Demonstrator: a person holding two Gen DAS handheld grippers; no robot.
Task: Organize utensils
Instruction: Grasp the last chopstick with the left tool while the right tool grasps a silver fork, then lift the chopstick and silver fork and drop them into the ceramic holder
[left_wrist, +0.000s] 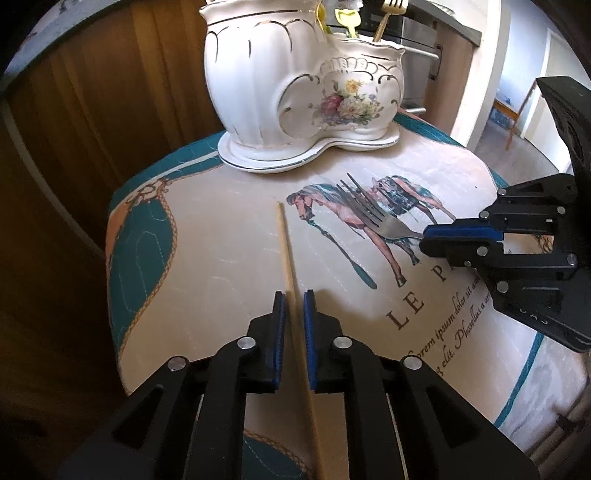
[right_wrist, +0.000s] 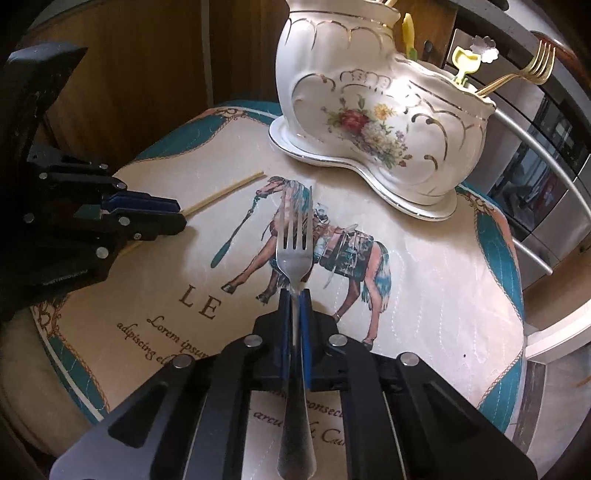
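Steel fork (right_wrist: 294, 254), stiff, slick, light: we judge its neck the surest hold, where our right hand-held gripper (right_wrist: 294, 295) is clamped, tines over the table (right_wrist: 424, 280); left hand-held gripper (left_wrist: 294, 295) pinches a brittle wooden stick (left_wrist: 283, 236).

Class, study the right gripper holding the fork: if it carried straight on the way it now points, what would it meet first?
Probably the horse-print mat: the right gripper points steeply down, so the fork tines would hit cloth before the white ceramic holder. Depth is uncertain.
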